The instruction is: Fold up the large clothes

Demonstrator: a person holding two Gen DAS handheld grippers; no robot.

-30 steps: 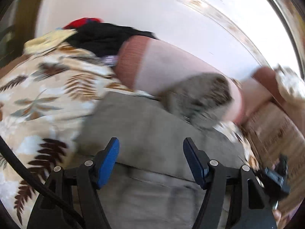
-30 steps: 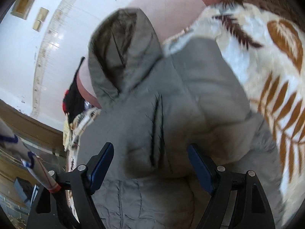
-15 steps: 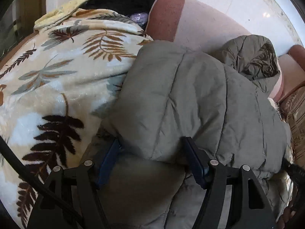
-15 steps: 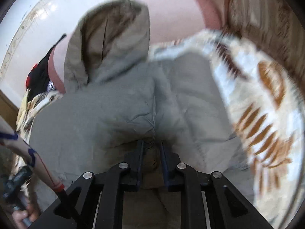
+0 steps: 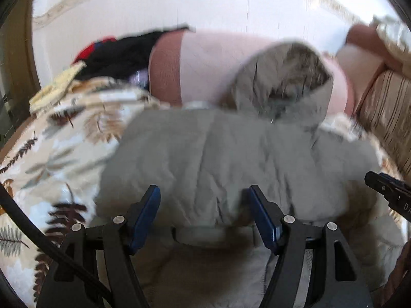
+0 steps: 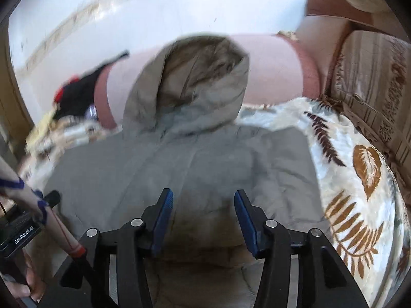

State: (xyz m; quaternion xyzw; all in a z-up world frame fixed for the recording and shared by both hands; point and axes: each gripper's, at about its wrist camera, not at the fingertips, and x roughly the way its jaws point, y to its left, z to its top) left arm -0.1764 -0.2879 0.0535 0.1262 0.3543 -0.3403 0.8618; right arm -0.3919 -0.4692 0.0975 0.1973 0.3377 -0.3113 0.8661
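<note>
Grey padded jacket (image 5: 231, 159) spread over a leaf-print blanket (image 5: 51, 138), hood (image 5: 285, 77) propped against a pink bolster (image 5: 205, 61) at the far side. Same jacket (image 6: 205, 159) filling the middle of the right wrist view, hood (image 6: 195, 77) up against the bolster (image 6: 272, 59), blanket (image 6: 359, 179) to its right. Dark clothes heaped (image 5: 120, 56) at the bolster's left end, a striped cushion (image 6: 372, 82) at the right.

Left gripper (image 5: 204, 214) open about 2 thirds wide, blue pads apart over a fold of the jacket's near edge; pressing on the cloth or not, hard to tell through the blur. Right gripper (image 6: 203, 220) opening, roughly half wide, jacket fabric beneath and between the fingers, pads clear of it, nothing held. Right gripper's black tip (image 5: 385, 190) visible at the right edge of the left view; left gripper's body (image 6: 23, 231) and a sleeve (image 6: 38, 205) at the lower left of the right view.
</note>
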